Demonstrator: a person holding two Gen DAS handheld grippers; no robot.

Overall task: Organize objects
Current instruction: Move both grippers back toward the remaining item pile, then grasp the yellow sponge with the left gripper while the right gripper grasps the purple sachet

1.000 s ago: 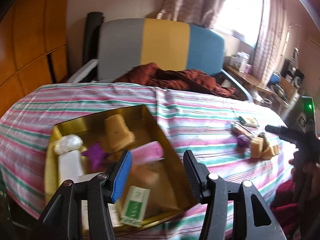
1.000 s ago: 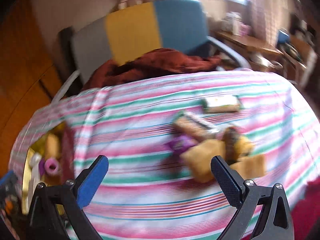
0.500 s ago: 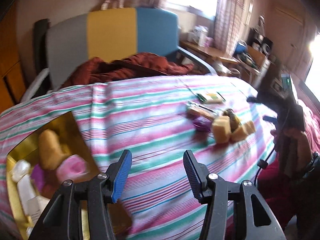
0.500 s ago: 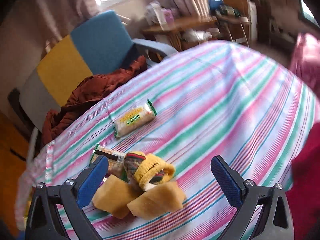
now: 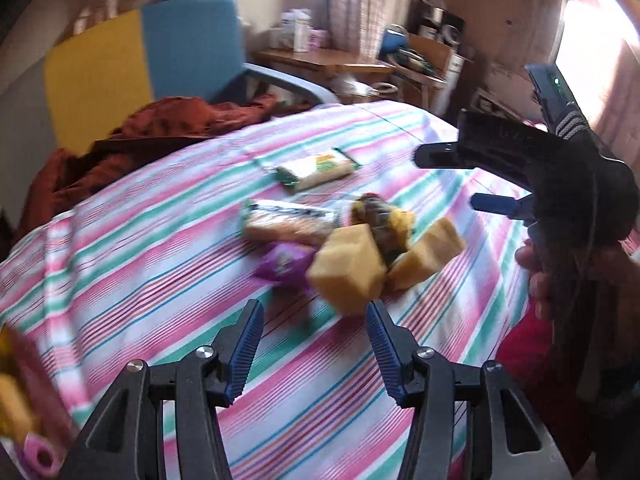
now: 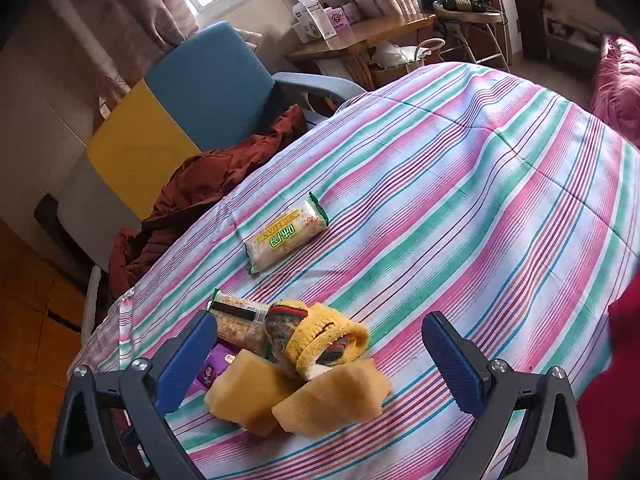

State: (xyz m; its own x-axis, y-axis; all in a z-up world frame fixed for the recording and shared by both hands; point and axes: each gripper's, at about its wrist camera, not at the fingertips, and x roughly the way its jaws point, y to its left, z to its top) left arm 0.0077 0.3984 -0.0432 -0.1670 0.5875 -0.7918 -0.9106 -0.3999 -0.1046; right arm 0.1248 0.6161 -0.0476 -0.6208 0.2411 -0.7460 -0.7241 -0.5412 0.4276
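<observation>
A pile lies on the striped tablecloth (image 6: 460, 184): two yellow sponges (image 6: 320, 400) (image 5: 348, 272), a rolled yellow sock (image 6: 320, 336) (image 5: 380, 216), a brown snack bar (image 6: 240, 320) (image 5: 288, 224) and a purple packet (image 6: 212, 368) (image 5: 284, 262). A white-green wafer pack (image 6: 286, 236) (image 5: 316, 168) lies farther away. My right gripper (image 6: 320, 356) is open and empty, its jaws either side of the pile; it also shows in the left wrist view (image 5: 456, 178). My left gripper (image 5: 314, 344) is open and empty, just short of the nearer sponge.
A grey, yellow and blue chair (image 6: 192, 96) with a rust-red cloth (image 6: 208, 188) stands behind the table. A cluttered wooden desk (image 6: 360, 36) is at the back. Box contents, a pink roll (image 5: 40, 454), show blurred at the left wrist view's lower left.
My left gripper has swung right, from the gold box over to the pile. My right gripper has come closer, down over the pile. Both stayed open.
</observation>
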